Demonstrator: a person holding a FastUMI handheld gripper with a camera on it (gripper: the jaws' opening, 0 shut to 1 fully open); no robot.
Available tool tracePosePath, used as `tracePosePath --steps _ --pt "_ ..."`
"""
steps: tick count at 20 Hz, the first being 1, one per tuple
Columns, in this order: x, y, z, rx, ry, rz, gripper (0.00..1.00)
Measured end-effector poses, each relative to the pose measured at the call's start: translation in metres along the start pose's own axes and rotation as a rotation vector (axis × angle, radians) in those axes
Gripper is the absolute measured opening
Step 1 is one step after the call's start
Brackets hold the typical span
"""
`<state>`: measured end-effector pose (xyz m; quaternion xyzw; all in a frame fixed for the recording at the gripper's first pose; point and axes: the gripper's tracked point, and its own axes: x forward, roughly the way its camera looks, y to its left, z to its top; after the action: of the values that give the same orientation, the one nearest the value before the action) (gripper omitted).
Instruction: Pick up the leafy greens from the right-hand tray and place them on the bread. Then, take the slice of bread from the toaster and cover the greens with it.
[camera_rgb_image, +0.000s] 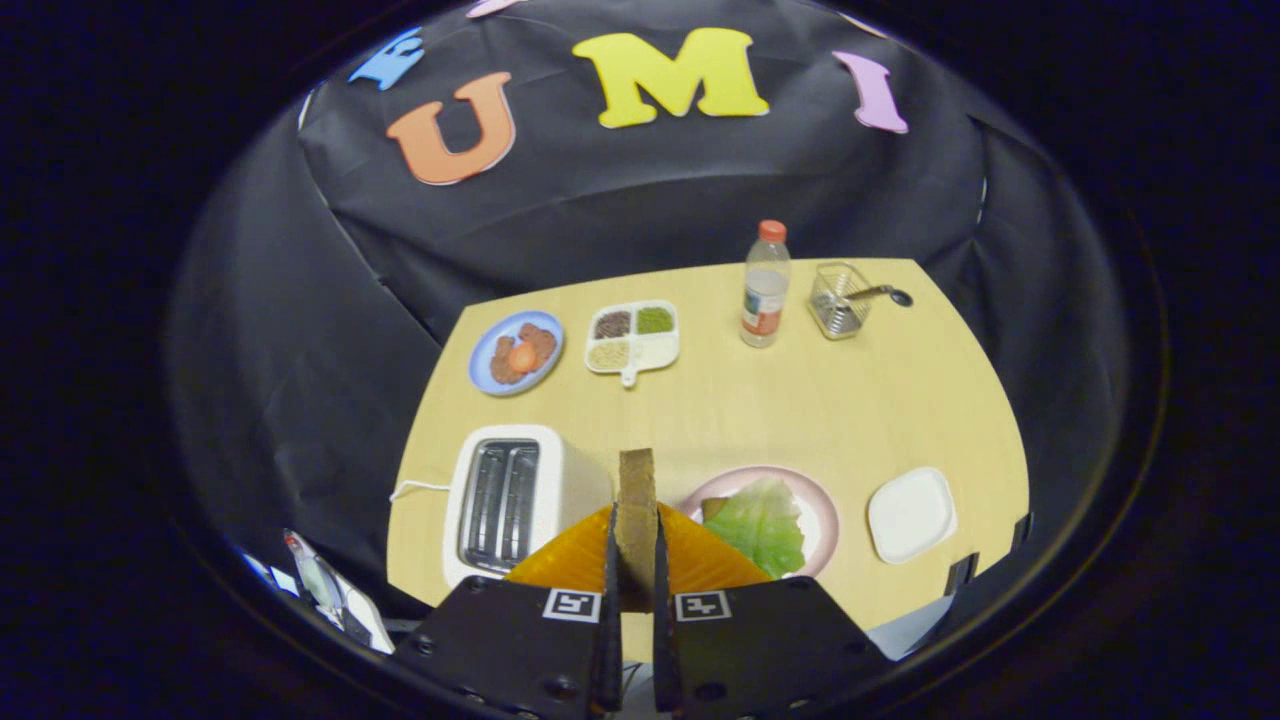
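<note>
My gripper (634, 545) is shut on a brown slice of bread (636, 500), held upright on edge between both fingers, high above the table. Below and left of the fingers stands the white toaster (520, 495) with both slots bare. To the right of the held slice lies a pink plate (815, 500) with the leafy greens (762, 522) spread on it; a corner of another bread slice (712, 508) peeks out from under the leaf. Further right sits a small white square tray (910, 514) with nothing on it.
At the far side of the wooden table (850, 410) stand a blue plate of food (516, 352), a white divided dish of grains (634, 337), a plastic bottle with an orange cap (765, 285) and a wire basket with a utensil (842, 298). The toaster's cord (415, 488) trails left.
</note>
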<state>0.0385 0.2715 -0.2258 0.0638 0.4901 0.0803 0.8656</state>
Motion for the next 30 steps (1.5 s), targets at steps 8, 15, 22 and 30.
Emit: tracePosePath --steps 8,15,22,30 --pt "0.068 -0.047 -0.031 0.106 0.059 0.031 0.12" --pt "0.102 -0.076 -0.059 0.123 0.119 0.075 0.13" --pt "0.121 -0.115 -0.061 0.056 0.142 0.068 0.17" --pt "0.145 -0.141 -0.074 0.02 0.21 0.136 0.39"
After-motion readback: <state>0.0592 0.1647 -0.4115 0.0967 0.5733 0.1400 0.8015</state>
